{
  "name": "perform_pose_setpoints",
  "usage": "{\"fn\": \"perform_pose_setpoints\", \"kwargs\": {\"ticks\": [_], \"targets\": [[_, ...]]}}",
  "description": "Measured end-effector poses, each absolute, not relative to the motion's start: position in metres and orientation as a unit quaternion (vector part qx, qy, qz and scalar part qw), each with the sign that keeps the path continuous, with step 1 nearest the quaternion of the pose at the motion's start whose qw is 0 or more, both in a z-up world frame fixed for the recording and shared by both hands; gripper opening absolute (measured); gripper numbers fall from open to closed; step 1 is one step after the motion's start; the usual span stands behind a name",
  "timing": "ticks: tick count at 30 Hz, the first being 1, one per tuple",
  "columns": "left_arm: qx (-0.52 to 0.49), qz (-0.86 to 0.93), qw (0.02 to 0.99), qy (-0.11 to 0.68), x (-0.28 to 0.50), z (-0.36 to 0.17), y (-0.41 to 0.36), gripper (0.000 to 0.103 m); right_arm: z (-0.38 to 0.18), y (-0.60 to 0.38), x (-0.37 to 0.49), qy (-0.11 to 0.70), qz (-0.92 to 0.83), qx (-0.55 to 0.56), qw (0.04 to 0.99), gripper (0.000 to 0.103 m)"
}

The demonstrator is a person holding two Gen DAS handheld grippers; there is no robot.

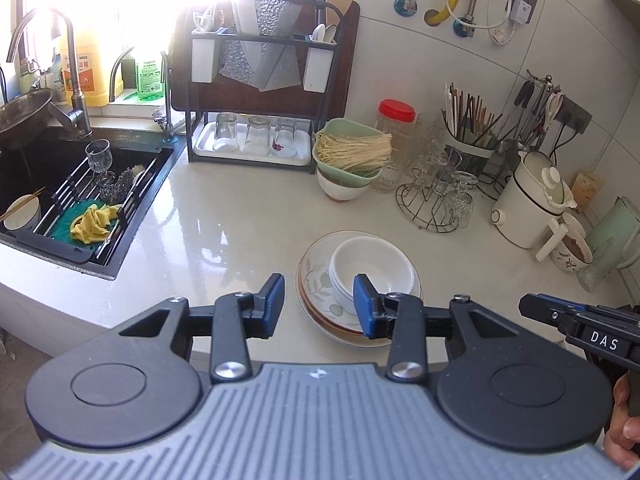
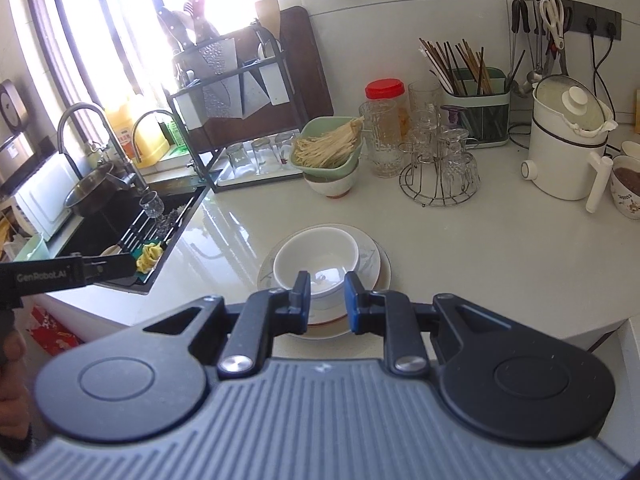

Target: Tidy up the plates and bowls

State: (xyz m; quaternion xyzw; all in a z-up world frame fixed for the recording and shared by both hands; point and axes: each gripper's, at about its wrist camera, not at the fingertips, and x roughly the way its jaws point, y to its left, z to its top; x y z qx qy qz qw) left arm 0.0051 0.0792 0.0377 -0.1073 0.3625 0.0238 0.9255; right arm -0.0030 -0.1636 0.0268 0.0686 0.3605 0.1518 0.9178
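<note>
A stack of white bowls [image 1: 372, 268] sits on a stack of floral plates [image 1: 316, 280] near the counter's front edge. It also shows in the right wrist view, bowls [image 2: 316, 256] on plates [image 2: 372, 260]. My left gripper [image 1: 320, 306] is open and empty, hovering just left of and in front of the stack. My right gripper [image 2: 327, 300] is open and empty, just in front of the bowls, its jaws a narrow gap apart. It shows from the side in the left wrist view [image 1: 532, 304]. The left gripper shows from the side in the right wrist view [image 2: 120, 266].
A green bowl of dry noodles [image 1: 350, 156] sits on a white bowl behind the stack. A wire glass rack [image 1: 436, 196], a white electric pot [image 1: 536, 200] and a chopstick holder [image 1: 472, 136] stand at right. The sink [image 1: 60, 196] with a drain rack is at left.
</note>
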Motion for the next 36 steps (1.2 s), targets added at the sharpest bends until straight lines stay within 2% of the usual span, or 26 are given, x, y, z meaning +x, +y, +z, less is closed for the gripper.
{"fn": "perform_pose_setpoints", "kwargs": {"ticks": [2, 3, 4, 5, 7, 9, 12, 18, 23, 36], "targets": [[-0.106, 0.023, 0.925, 0.364, 0.006, 0.036, 0.08, 0.048, 0.026, -0.163, -0.002, 0.364, 0.148, 0.071, 0.917, 0.022], [-0.104, 0.022, 0.926, 0.362, 0.005, 0.036, 0.08, 0.052, 0.025, -0.163, -0.001, 0.364, 0.145, 0.068, 0.917, 0.023], [-0.101, 0.019, 0.927, 0.36, 0.005, 0.037, 0.079, 0.059, 0.026, -0.163, 0.0, 0.364, 0.141, 0.065, 0.918, 0.027], [-0.098, 0.017, 0.929, 0.358, 0.004, 0.038, 0.078, 0.063, 0.026, -0.163, 0.001, 0.362, 0.141, 0.064, 0.919, 0.033], [-0.093, 0.017, 0.931, 0.353, 0.004, 0.039, 0.077, 0.08, 0.026, -0.164, 0.002, 0.359, 0.14, 0.063, 0.921, 0.063], [-0.089, 0.02, 0.931, 0.353, 0.004, 0.04, 0.077, 0.088, 0.025, -0.164, 0.001, 0.353, 0.132, 0.056, 0.925, 0.073], [-0.091, 0.021, 0.93, 0.354, 0.002, 0.04, 0.079, 0.093, 0.024, -0.166, 0.001, 0.355, 0.131, 0.057, 0.924, 0.074], [-0.093, 0.03, 0.927, 0.361, 0.002, 0.038, 0.083, 0.098, 0.023, -0.164, 0.001, 0.355, 0.136, 0.055, 0.923, 0.074], [-0.093, 0.024, 0.928, 0.359, 0.0, 0.039, 0.084, 0.099, 0.024, -0.167, 0.001, 0.342, 0.118, 0.056, 0.93, 0.091], [-0.093, 0.033, 0.924, 0.369, 0.0, 0.037, 0.087, 0.099, 0.023, -0.161, 0.0, 0.34, 0.121, 0.05, 0.931, 0.092]]}}
